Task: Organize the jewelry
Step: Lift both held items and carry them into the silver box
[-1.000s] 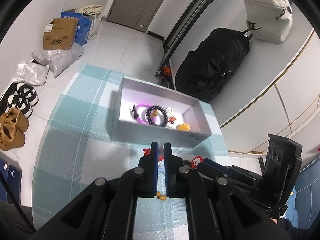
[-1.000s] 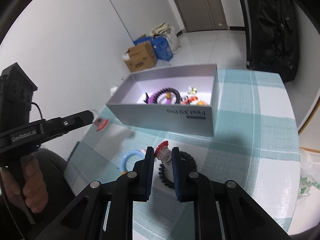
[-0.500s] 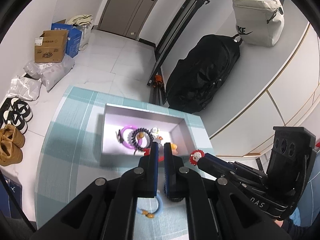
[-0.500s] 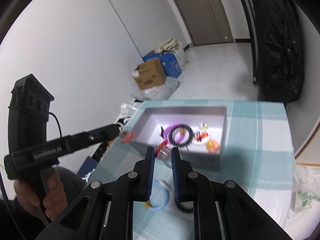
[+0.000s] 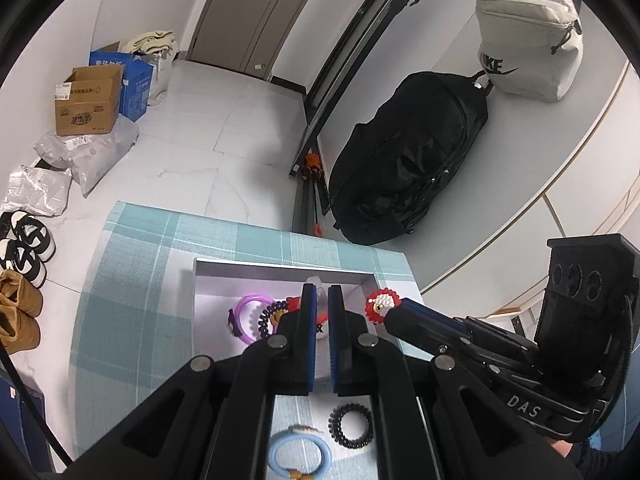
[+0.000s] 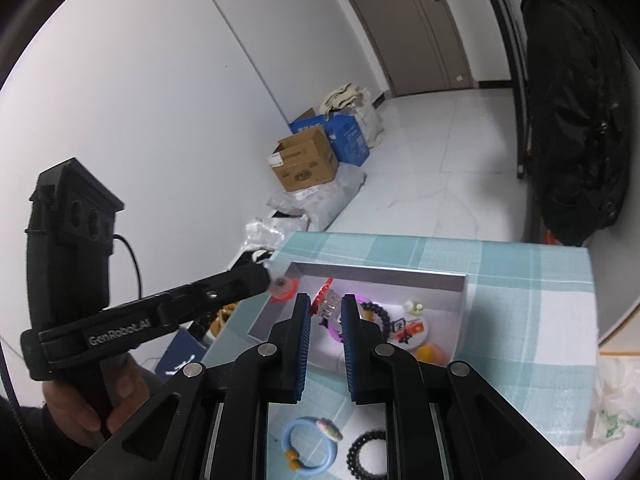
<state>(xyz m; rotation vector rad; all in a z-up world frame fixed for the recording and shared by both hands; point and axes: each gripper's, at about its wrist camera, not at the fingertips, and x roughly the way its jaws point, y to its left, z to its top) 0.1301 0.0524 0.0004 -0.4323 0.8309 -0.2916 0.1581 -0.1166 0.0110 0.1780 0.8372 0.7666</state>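
Right wrist view: over the shallow grey cardboard box (image 6: 460, 294), both my fingers grip small red clips; lower first, then release gently inside.

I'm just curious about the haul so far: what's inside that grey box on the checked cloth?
Inside the grey box: a purple bangle, a dark bead bracelet, a small white-green charm, a red-patterned round piece and an orange piece. The gripper fingers hide part of its floor.
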